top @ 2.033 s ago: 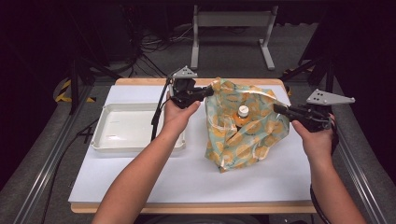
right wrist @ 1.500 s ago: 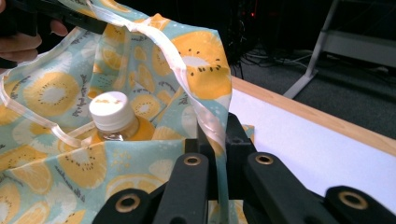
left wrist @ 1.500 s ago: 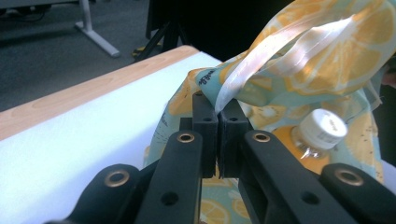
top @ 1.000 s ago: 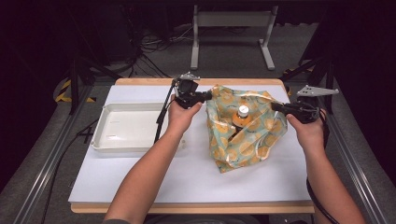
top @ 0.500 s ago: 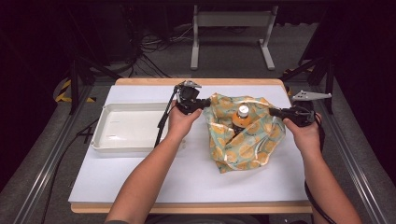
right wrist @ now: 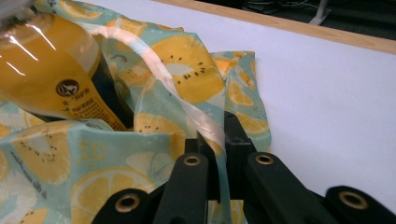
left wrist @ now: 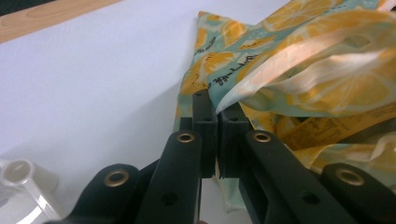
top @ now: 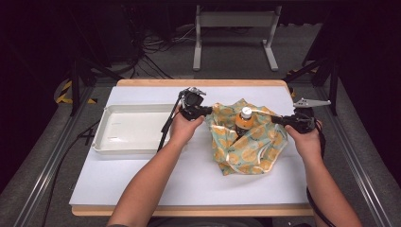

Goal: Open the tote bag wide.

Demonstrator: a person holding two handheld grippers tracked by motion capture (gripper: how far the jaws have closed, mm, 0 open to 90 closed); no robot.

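Left gripper (top: 206, 111) and right gripper (top: 276, 119), frame centre, both clamp the bag (top: 246, 146); lower evenly so the bottle (top: 243, 121) stays upright.

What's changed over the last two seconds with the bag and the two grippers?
Both grippers, left and right, have come down toward the table, each clamped on an edge of the teal bag printed with orange slices, so the bag has sunk and slackened around the orange-drink bottle with a white cap. Nothing was let go. The white plastic tray stayed put.
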